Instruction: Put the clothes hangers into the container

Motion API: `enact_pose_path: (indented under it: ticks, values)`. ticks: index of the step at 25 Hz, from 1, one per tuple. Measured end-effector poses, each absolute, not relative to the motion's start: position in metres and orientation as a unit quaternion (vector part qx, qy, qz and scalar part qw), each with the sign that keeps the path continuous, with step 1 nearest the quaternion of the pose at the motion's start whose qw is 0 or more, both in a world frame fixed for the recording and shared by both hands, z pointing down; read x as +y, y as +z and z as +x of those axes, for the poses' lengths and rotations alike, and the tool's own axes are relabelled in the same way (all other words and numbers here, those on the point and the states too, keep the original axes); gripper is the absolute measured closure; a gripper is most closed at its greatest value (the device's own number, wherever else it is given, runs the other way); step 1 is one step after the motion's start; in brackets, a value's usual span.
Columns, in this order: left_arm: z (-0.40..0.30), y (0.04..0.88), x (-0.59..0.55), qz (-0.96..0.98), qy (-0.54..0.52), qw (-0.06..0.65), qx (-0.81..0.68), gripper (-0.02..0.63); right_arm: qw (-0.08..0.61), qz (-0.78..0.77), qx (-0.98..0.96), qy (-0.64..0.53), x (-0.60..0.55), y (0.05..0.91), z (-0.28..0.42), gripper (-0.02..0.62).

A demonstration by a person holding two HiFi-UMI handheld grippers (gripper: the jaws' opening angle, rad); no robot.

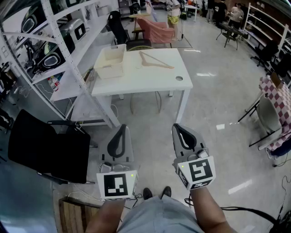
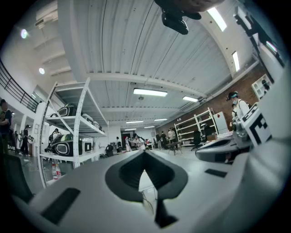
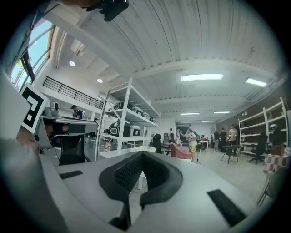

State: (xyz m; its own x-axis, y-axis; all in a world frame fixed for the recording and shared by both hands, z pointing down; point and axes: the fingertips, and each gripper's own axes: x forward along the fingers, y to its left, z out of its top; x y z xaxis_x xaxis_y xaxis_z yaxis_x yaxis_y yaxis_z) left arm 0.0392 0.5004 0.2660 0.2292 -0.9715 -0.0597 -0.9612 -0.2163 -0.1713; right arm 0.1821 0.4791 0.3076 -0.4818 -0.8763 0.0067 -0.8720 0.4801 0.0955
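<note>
1. I am holding the left gripper and right gripper shut and empty, well short of the table.
2. The hanger is lying flat beside the container; I am risking shoving it away if I arrive with the jaws unopened.

Container inside: too small to tell. Far ppl blurred. Shelf rack cut off, left edge.

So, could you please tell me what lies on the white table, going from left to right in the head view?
container → clothes hanger → round cable hole
</note>
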Motion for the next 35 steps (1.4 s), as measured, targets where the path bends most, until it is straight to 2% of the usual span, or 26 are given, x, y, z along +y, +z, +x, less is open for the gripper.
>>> enact_pose_path:
  ticks: [19,27,35]
  values:
    - [0.082,0.262,0.487,-0.769,-0.034,0.112,0.628,0.595,0.018,0.486,-0.873,-0.033,0.458,0.305,0.221,0.584]
    - [0.079,0.270,0.461,-0.766,-0.041,0.105,0.633,0.595,0.023,0.474,-0.880,-0.019,0.432,0.309,0.219,0.583]
    - [0.074,0.284,0.389,-0.777,-0.036,0.074,0.625,0.595,0.031,0.484,-0.874,-0.007,0.363,0.324,0.212,0.583]
